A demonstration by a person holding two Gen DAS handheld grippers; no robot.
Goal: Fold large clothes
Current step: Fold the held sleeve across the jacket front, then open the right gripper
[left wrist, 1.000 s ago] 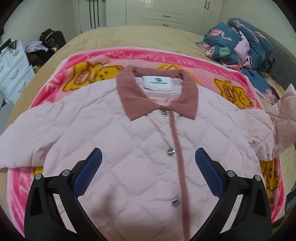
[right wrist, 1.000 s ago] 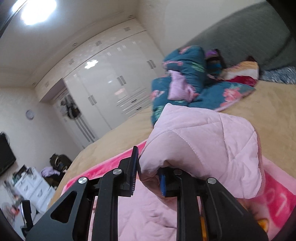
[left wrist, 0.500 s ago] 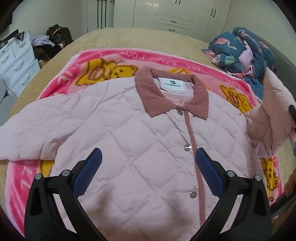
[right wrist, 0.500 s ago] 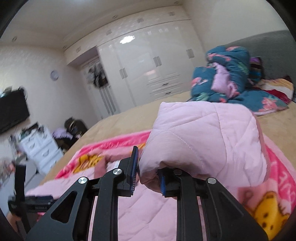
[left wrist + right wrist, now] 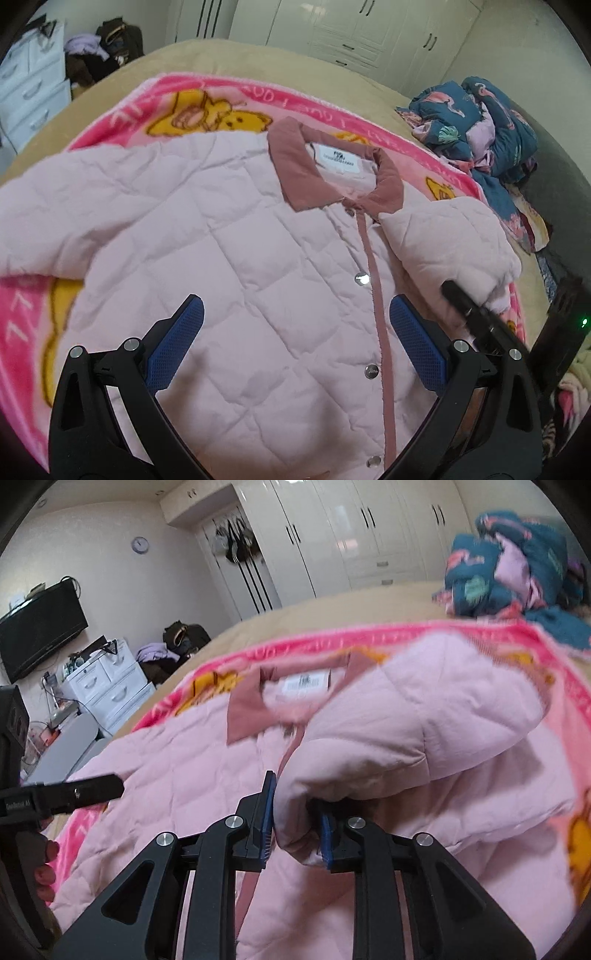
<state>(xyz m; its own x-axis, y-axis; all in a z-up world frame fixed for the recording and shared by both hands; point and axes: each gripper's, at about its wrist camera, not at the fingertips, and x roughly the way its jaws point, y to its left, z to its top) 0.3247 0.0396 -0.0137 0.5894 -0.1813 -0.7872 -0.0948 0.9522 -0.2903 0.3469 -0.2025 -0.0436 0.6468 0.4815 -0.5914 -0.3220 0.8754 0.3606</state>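
Observation:
A pale pink quilted jacket with a dusty-rose collar lies front up on a pink cartoon blanket on the bed. My left gripper is open and empty, hovering above the jacket's lower front, beside the snap placket. My right gripper is shut on the cuff of the jacket's right sleeve and holds it folded over the jacket's chest. In the left wrist view the sleeve lies across the right side of the chest, with the right gripper's black finger under it.
A heap of dark blue floral bedding lies at the bed's far right. White drawers and a pile of bags stand left of the bed. White wardrobes line the far wall.
My right gripper has carried the sleeve leftward from beside the bed over onto the jacket's chest. My left gripper has drifted left over the jacket and stays open.

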